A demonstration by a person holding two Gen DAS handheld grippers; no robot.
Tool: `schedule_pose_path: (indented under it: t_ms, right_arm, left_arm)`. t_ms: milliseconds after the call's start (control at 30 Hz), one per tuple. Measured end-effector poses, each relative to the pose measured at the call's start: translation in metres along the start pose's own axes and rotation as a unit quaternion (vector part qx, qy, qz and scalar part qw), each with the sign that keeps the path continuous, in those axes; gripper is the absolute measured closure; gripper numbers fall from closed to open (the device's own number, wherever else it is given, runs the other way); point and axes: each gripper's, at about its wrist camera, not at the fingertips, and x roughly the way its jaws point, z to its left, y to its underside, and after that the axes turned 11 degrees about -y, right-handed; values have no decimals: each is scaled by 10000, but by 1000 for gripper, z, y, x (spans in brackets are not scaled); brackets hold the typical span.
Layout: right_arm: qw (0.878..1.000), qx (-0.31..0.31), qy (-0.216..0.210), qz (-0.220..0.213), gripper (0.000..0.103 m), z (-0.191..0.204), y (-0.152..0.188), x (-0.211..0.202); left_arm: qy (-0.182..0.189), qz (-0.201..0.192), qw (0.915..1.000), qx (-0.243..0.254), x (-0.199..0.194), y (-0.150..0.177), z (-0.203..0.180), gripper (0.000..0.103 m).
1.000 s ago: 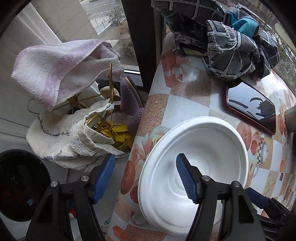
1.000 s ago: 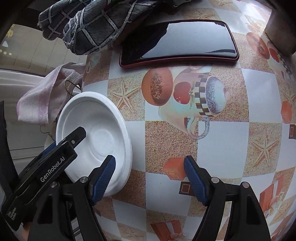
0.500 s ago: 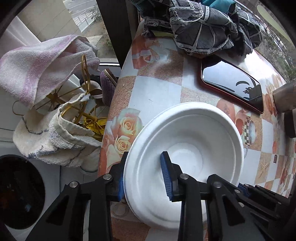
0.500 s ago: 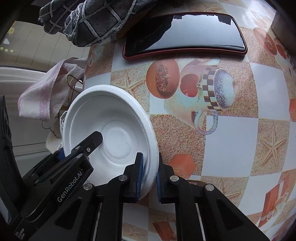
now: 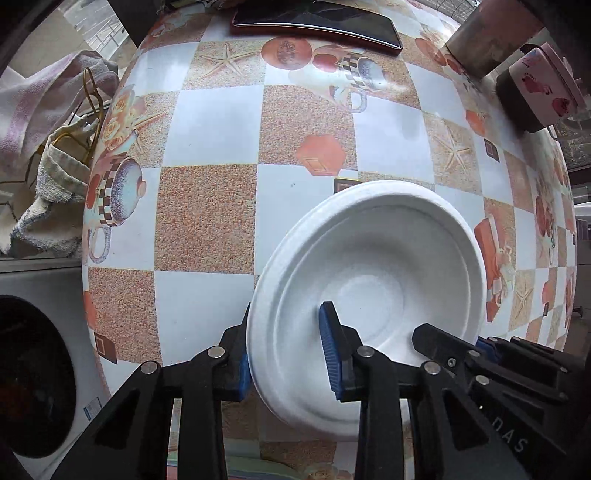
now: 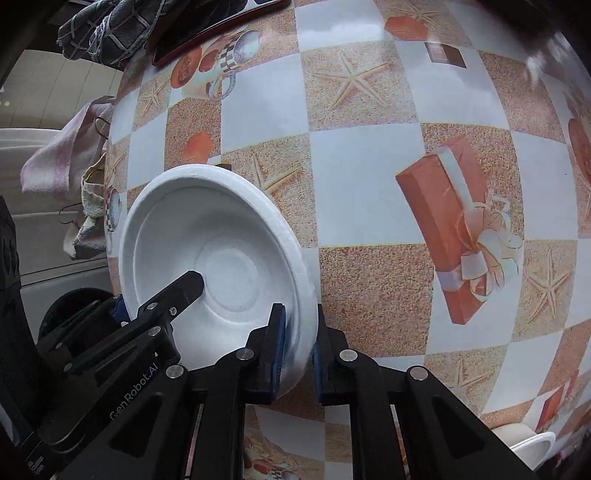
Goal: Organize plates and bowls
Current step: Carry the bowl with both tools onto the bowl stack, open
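A white foam bowl [image 5: 369,266] hangs tilted just above the patterned table [image 5: 207,221], held from both sides. My left gripper [image 5: 286,360] is shut on its left rim, one blue pad outside and one inside the bowl. In the right wrist view the same bowl [image 6: 207,229] shows its right rim pinched by my right gripper [image 6: 298,350], which is shut on it. The left gripper [image 6: 181,291] reaches into the bowl from the lower left there. The right gripper [image 5: 443,347] appears at the bowl's near right edge in the left wrist view.
A dark tray [image 5: 314,20] lies at the table's far side, with a metal pot [image 5: 487,44] and a pink container [image 5: 543,88] at the far right. Towels [image 5: 44,155] hang beyond the left table edge above a washing machine [image 5: 29,369]. A white cup [image 6: 532,446] stands near right.
Both grippers closed on the bowl's rim, left first on its left side and right on its right. Together they carried it from the table's left edge toward the middle.
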Motion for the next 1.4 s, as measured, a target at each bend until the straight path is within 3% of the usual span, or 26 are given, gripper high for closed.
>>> schedule_pose_path:
  t_ms: [133, 333, 833, 1000, 1400]
  right_arm:
    - [9996, 282, 54, 40, 88, -24, 37, -8]
    - [9986, 505, 164, 59, 88, -40, 67, -18]
    - [9969, 519, 78, -584, 88, -42, 112, -78]
    - [9925, 875, 100, -852, 88, -65, 141, -99]
    - [9735, 1885, 154, -1290, 87, -127, 192, -135]
  left_arm:
    - [43, 107, 9995, 287, -3, 34, -28, 68]
    - [61, 150, 9979, 622, -8, 68, -50, 68]
    - [147, -324, 9917, 1235, -73, 104, -72, 68]
    - [281, -534, 9838, 1690, -93, 112, -86, 68]
    - [385, -751, 9538, 2883, -108, 140, -175, 68]
